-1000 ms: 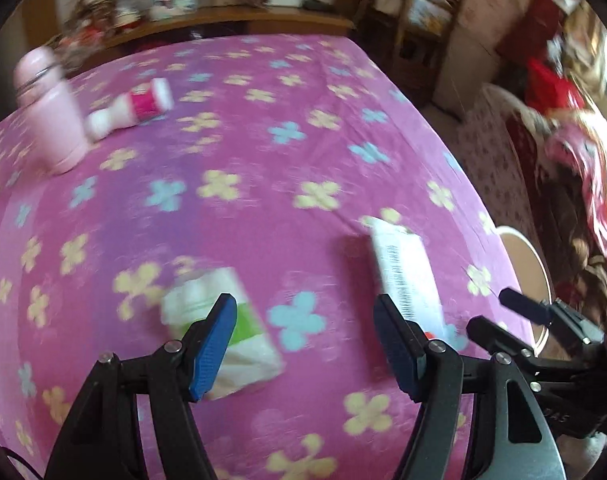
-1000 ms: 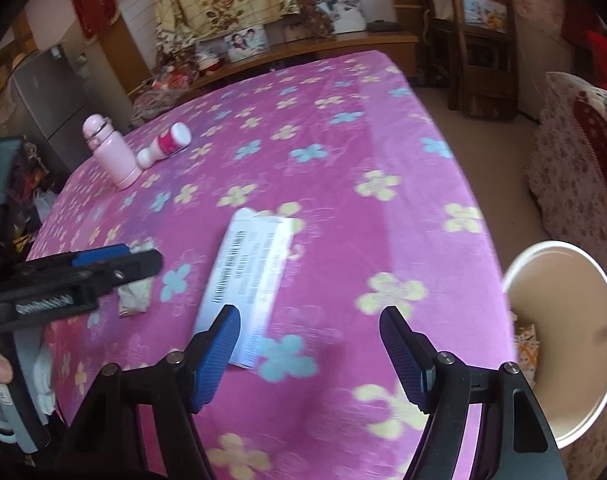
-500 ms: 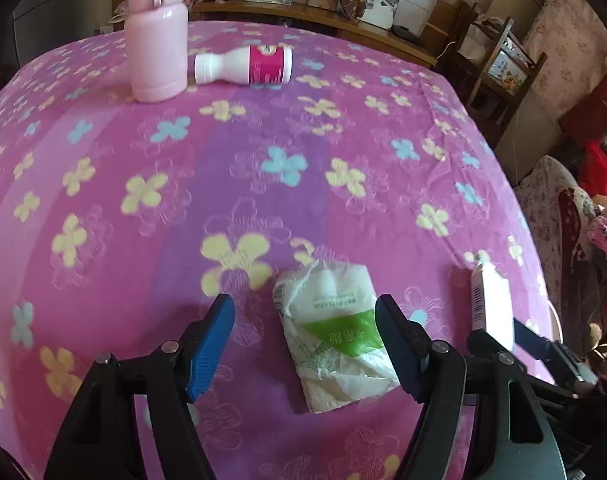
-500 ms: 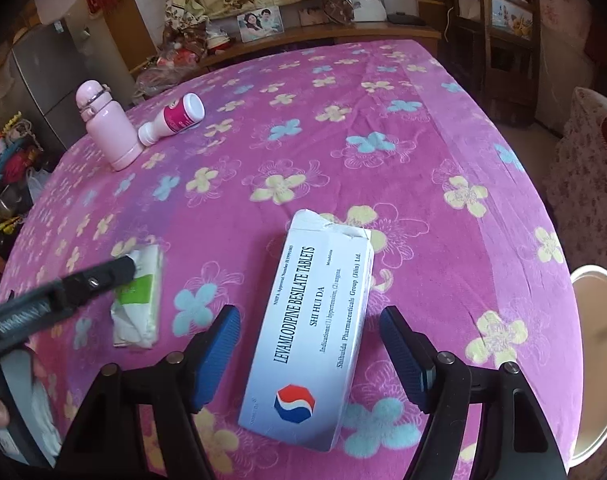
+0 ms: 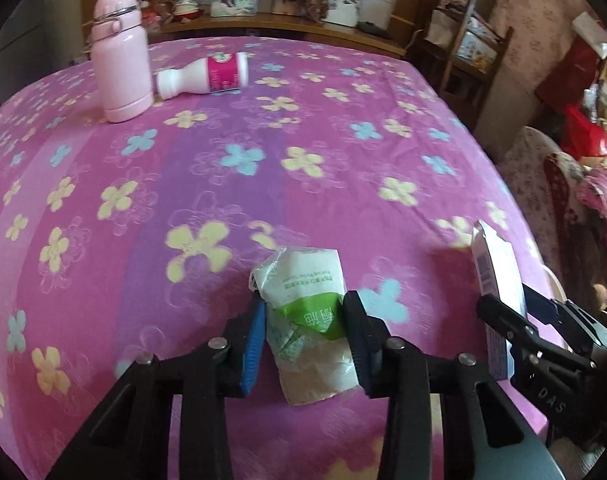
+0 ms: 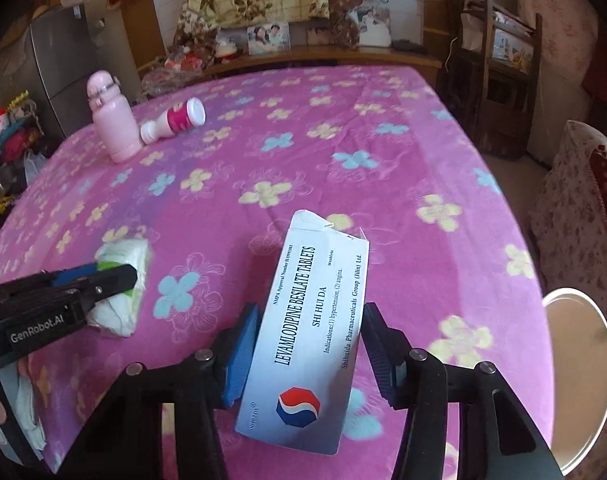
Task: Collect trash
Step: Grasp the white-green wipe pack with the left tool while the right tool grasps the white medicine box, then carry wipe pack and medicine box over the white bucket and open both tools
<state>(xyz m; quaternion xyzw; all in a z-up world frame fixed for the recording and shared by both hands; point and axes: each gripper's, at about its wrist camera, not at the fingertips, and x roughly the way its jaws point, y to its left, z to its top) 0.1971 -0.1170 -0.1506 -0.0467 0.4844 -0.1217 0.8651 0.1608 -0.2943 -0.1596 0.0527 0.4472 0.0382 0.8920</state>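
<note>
A crumpled white and green tissue packet (image 5: 303,280) lies on the pink flowered tablecloth (image 5: 263,152). My left gripper (image 5: 303,306) is closing on it, and both blue pads touch its sides. A white tablet box (image 6: 319,280) with blue print sits tilted between the jaws of my right gripper (image 6: 311,312), which is closing too, its pads against the box's long edges. From the right wrist view the left gripper (image 6: 115,276) covers the packet (image 6: 123,256); the left wrist view shows the right gripper (image 5: 507,300) around the box (image 5: 495,264).
A pink flask (image 5: 121,56) stands at the far left of the table, with a white bottle (image 5: 207,76) with a pink label lying beside it. A round white bin (image 6: 579,360) stands off the table's right edge. Chairs, a sofa and shelves surround the table.
Both grippers sank toward the table and narrowed their jaws. The left came around the tissue packet, the right around the tablet box, whose far end now stands off the cloth.
</note>
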